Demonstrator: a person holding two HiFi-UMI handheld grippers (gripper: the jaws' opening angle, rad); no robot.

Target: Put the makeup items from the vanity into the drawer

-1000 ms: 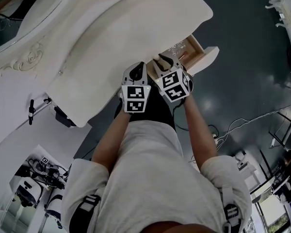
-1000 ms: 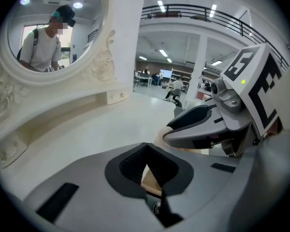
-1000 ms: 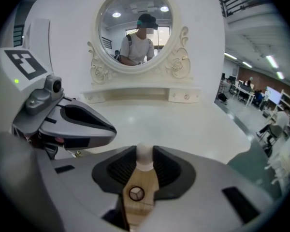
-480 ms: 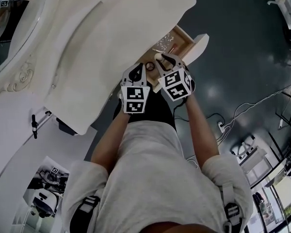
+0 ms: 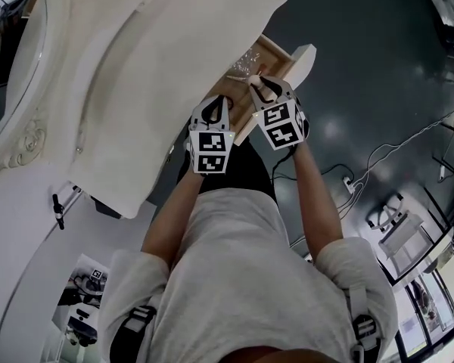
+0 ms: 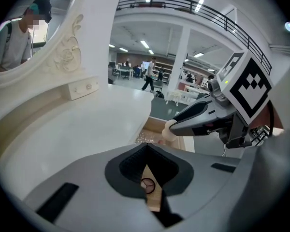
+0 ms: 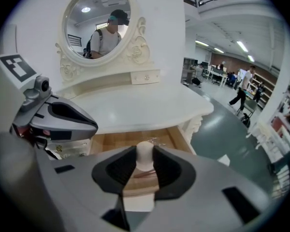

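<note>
Both tongs have shifted up the head view toward the open drawer, and more of its wooden floor shows than a second ago.

Across the upper left of the head view spreads the white vanity surface (image 5: pixel 174 66), bare and glossy. In the right gripper view its oval mirror (image 7: pixel 97 23) stands at upper left in a carved frame, with a person in a cap reflected in it. The dark floor (image 5: pixel 363 66) fills the right of the head view.

The drawer (image 5: pixel 280 49) is pulled out at upper centre, its white front at the right end. A sparkling cluster (image 5: pixel 246 57) lies on the wood near the vanity's edge.

The left tongs (image 5: pixel 214 106) sit just below and left of the drawer. They are clenched tip to tip, with nothing between the pads.

The right tongs (image 5: pixel 261 85), just beside them to the right, grasp the makeup item (image 7: pixel 145 154). It is pale cream, and its rounded end pokes out past the dark pads. It is seen against the drawer's wooden floor.

Through the gap under the left tongs' tips, a small dark ring (image 6: pixel 148 184) lies on the wood.
</note>
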